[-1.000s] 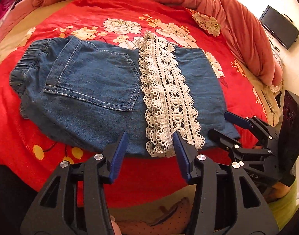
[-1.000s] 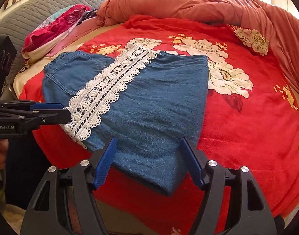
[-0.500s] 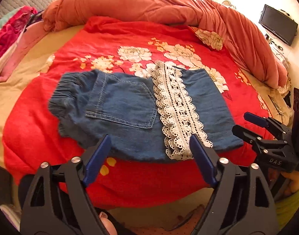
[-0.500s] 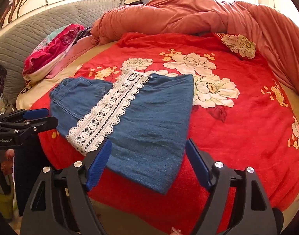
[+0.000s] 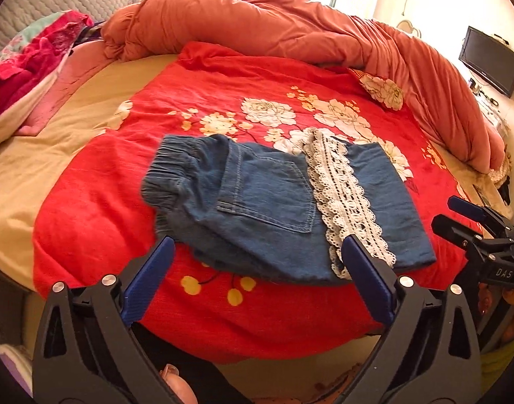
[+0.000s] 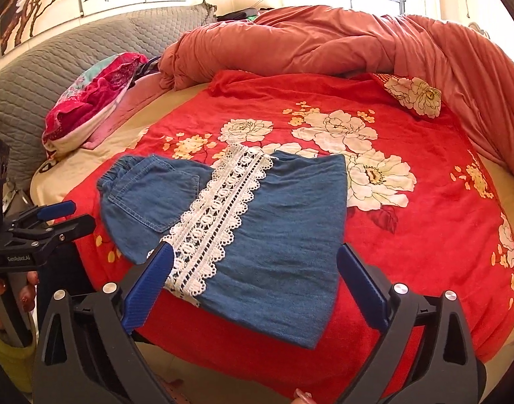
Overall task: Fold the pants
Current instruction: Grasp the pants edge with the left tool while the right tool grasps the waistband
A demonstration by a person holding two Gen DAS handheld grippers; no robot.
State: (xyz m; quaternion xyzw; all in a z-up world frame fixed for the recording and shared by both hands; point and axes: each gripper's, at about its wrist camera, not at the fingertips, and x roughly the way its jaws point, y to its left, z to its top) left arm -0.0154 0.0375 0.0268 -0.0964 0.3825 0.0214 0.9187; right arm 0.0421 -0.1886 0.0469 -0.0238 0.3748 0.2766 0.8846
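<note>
Folded denim pants (image 5: 277, 202) with lace trim (image 5: 347, 198) lie flat on the red floral blanket (image 5: 99, 202). Left tool (image 5: 257, 259) and right tool (image 6: 255, 269) are both opening, nothing between their jaws.

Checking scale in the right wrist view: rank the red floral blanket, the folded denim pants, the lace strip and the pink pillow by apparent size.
1. red floral blanket
2. denim pants
3. lace strip and pink pillow: alike; the pillow lies farther off, so unranked.
</note>
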